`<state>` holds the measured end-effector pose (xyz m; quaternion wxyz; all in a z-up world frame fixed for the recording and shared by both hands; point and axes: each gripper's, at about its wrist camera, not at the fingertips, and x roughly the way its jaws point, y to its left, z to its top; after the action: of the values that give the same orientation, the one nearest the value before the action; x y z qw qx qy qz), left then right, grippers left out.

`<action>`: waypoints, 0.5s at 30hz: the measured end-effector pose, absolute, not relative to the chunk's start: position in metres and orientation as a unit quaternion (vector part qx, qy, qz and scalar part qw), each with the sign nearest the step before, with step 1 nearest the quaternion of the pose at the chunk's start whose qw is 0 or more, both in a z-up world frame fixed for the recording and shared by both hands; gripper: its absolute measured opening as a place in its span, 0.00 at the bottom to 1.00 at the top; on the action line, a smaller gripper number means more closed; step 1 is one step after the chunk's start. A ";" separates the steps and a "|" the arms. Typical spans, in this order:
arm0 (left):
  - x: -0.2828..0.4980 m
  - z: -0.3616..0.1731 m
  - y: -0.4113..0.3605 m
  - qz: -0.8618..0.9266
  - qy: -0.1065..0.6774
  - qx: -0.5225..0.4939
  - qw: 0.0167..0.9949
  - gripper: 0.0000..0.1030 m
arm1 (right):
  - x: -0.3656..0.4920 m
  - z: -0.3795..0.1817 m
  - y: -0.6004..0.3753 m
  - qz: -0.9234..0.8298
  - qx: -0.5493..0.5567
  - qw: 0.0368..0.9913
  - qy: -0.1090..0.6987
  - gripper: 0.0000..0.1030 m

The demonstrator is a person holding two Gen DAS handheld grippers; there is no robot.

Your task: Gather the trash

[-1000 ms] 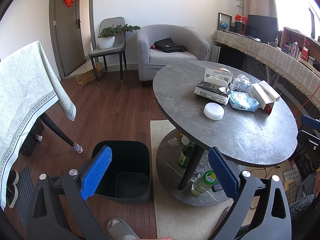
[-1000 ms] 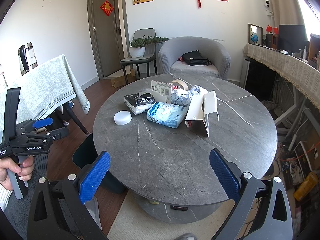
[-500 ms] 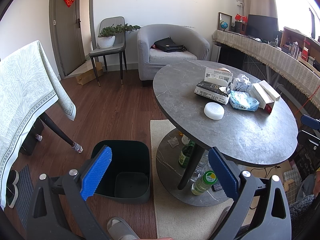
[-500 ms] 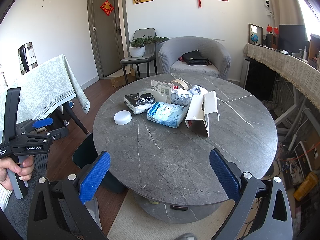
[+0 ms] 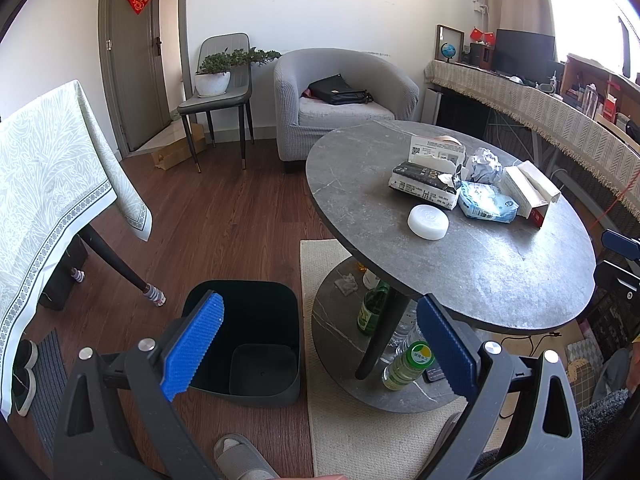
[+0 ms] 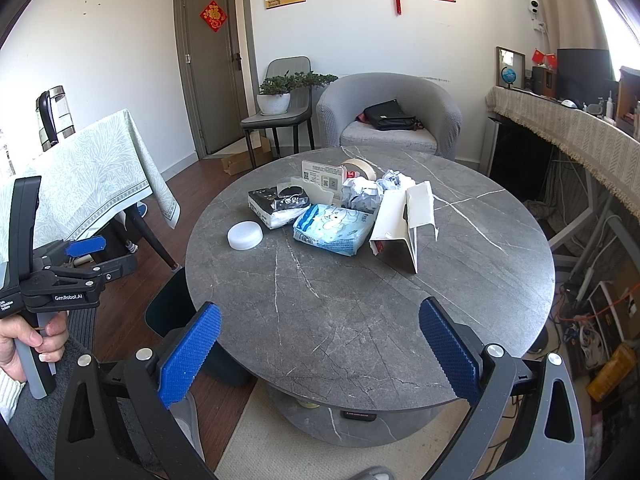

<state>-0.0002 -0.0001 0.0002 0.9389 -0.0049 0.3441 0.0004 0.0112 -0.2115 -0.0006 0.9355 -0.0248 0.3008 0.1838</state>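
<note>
Trash heaped mid-table on the round grey table (image 6: 360,300): blue-white packet (image 6: 332,229), black wrapper (image 6: 280,204), crumpled paper (image 6: 366,192), torn white carton (image 6: 404,220), white lid (image 6: 245,235). Dark bin (image 5: 256,340) on the floor beside the table. Left gripper (image 5: 318,344) spread wide above it, gripping nothing; right gripper (image 6: 318,346) likewise agape, bare, over the near table edge.

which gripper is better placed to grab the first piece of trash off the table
Right, probably. The right gripper, open, faces the trash pile across the table; the left gripper hangs over the bin.
</note>
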 end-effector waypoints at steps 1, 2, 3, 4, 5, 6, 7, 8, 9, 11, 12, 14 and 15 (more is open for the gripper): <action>0.000 0.000 0.000 0.001 0.344 -0.005 0.939 0.96 | 0.012 0.000 -0.212 0.183 -0.024 0.935 0.302 0.97; 0.000 0.000 0.000 0.000 0.344 -0.005 0.939 0.96 | 0.012 -0.005 -0.212 0.183 -0.023 0.935 0.304 0.97; -0.001 0.001 -0.001 -0.002 0.343 -0.005 0.939 0.96 | 0.011 -0.005 -0.213 0.183 -0.023 0.934 0.305 0.97; -0.001 0.000 0.000 -0.004 0.341 -0.004 0.940 0.96 | 0.010 -0.006 -0.214 0.183 -0.024 0.934 0.305 0.97; -0.003 -0.001 -0.001 -0.006 0.340 -0.004 0.940 0.96 | 0.008 -0.005 -0.214 0.182 -0.024 0.935 0.304 0.97; -0.004 0.000 -0.001 -0.009 0.339 -0.002 0.941 0.96 | 0.007 -0.006 -0.215 0.182 -0.025 0.935 0.304 0.97; -0.004 0.001 -0.002 -0.012 0.338 0.000 0.941 0.95 | 0.012 -0.005 -0.214 0.182 -0.025 0.935 0.304 0.97; -0.005 0.002 -0.003 -0.014 0.336 0.001 0.942 0.95 | 0.012 -0.005 -0.215 0.182 -0.024 0.935 0.304 0.97; -0.006 0.003 -0.004 -0.016 0.335 0.004 0.942 0.95 | 0.011 -0.004 -0.215 0.184 -0.021 0.935 0.304 0.97; -0.007 0.004 -0.007 -0.016 0.335 0.013 0.942 0.93 | 0.008 -0.002 -0.219 0.190 -0.016 0.933 0.304 0.97; -0.004 0.004 -0.010 -0.017 0.335 0.017 0.942 0.91 | 0.007 0.000 -0.221 0.188 -0.016 0.934 0.304 0.97; -0.004 0.006 -0.011 -0.023 0.334 0.020 0.942 0.88 | 0.006 0.003 -0.224 0.178 -0.015 0.936 0.305 0.97; -0.003 0.008 -0.011 -0.027 0.334 0.020 0.942 0.87 | 0.006 0.004 -0.225 0.176 -0.015 0.935 0.306 0.97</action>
<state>-0.0028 -0.0114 0.0075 0.9420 0.0201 0.3340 -0.0272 0.0062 -0.2253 0.0039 0.9354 -0.0146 0.3062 0.1759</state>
